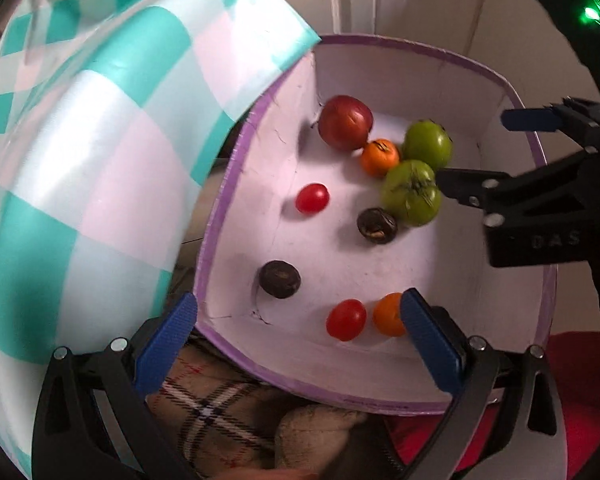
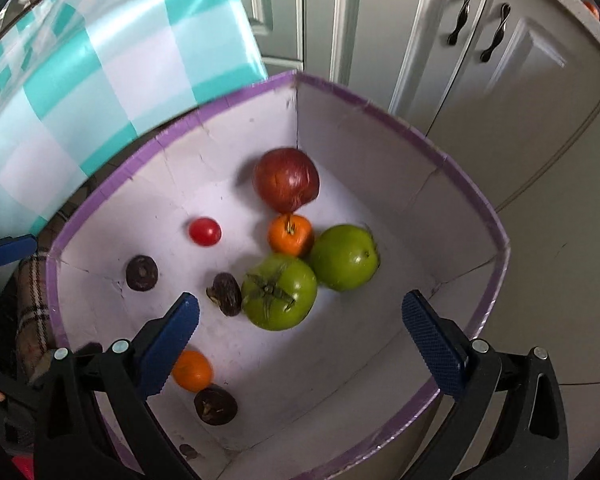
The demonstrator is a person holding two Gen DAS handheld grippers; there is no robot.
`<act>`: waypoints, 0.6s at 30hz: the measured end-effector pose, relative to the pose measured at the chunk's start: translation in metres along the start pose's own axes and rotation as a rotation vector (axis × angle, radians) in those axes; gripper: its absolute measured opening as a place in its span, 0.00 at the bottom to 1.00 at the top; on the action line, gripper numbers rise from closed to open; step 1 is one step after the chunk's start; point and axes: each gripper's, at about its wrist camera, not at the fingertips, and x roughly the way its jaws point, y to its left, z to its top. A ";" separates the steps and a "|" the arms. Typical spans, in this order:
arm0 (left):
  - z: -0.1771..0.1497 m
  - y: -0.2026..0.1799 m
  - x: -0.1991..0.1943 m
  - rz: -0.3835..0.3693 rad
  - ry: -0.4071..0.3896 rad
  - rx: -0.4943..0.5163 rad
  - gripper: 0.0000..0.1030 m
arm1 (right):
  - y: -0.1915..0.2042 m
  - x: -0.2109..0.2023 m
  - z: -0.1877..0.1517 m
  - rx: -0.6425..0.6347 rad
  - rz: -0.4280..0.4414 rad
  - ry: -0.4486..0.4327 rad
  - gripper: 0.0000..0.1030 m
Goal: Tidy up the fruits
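Observation:
A white box with a purple rim (image 1: pixel 380 40) (image 2: pixel 476 184) holds several fruits. In the right wrist view a red apple (image 2: pixel 286 179), a green apple (image 2: pixel 345 257), a green tomato (image 2: pixel 279 291), a small orange (image 2: pixel 291 234), a cherry tomato (image 2: pixel 205 232) and dark brown fruits (image 2: pixel 142 273) lie on its floor. My right gripper (image 2: pixel 302 340) (image 1: pixel 496 154) hangs open over the green tomato (image 1: pixel 412 192), gripping nothing. My left gripper (image 1: pixel 302 340) stands open above the box's near edge, over a cherry tomato (image 1: pixel 346 319) and an orange (image 1: pixel 388 314), empty.
A teal-and-white checked cloth (image 1: pixel 80 160) (image 2: pixel 100 60) hangs over a table edge to the left of the box. White cabinet doors (image 2: pixel 460 60) stand behind it. Plaid fabric (image 1: pixel 212 404) and red cloth (image 1: pixel 580 380) lie below the box.

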 end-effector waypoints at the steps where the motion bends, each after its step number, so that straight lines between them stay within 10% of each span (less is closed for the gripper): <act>1: -0.001 -0.001 0.000 0.001 0.002 0.004 0.98 | 0.000 0.001 0.000 0.003 0.004 0.003 0.96; 18: -0.001 -0.005 -0.001 -0.003 0.005 0.013 0.98 | 0.006 0.006 0.001 0.000 0.029 0.012 0.96</act>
